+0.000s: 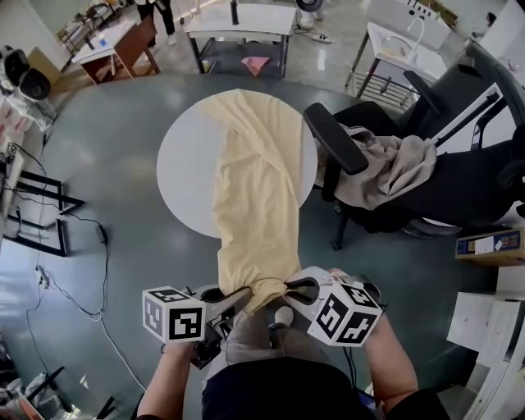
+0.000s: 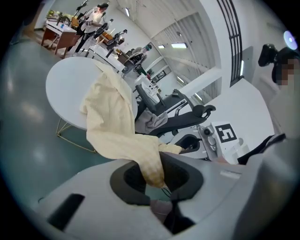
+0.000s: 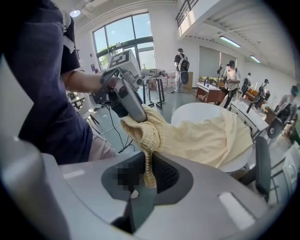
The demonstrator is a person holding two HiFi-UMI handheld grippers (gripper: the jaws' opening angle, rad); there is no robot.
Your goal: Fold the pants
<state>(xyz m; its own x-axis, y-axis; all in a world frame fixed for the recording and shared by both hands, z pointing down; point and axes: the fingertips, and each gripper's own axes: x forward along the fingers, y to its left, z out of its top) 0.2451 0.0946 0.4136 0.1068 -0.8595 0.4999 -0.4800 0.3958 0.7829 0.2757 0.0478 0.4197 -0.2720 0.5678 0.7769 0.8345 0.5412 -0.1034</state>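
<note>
Pale yellow pants (image 1: 256, 193) lie lengthwise over a round white table (image 1: 184, 164), and their near end hangs off the edge towards me. My left gripper (image 1: 239, 297) is shut on the left corner of that end, where the cloth (image 2: 152, 166) is pinched between its pads. My right gripper (image 1: 289, 289) is shut on the right corner, with the ribbed hem (image 3: 149, 168) clamped in its jaws. The two grippers stand close together, a little off the table's near edge. The right gripper view shows the left gripper (image 3: 124, 96) holding the bunched cloth.
A black office chair (image 1: 459, 176) with a beige garment (image 1: 394, 168) on it stands right of the table. Cables (image 1: 78, 246) run over the grey floor at the left. Desks (image 1: 238, 25) and people stand at the back. A cardboard box (image 1: 490, 244) lies at the right.
</note>
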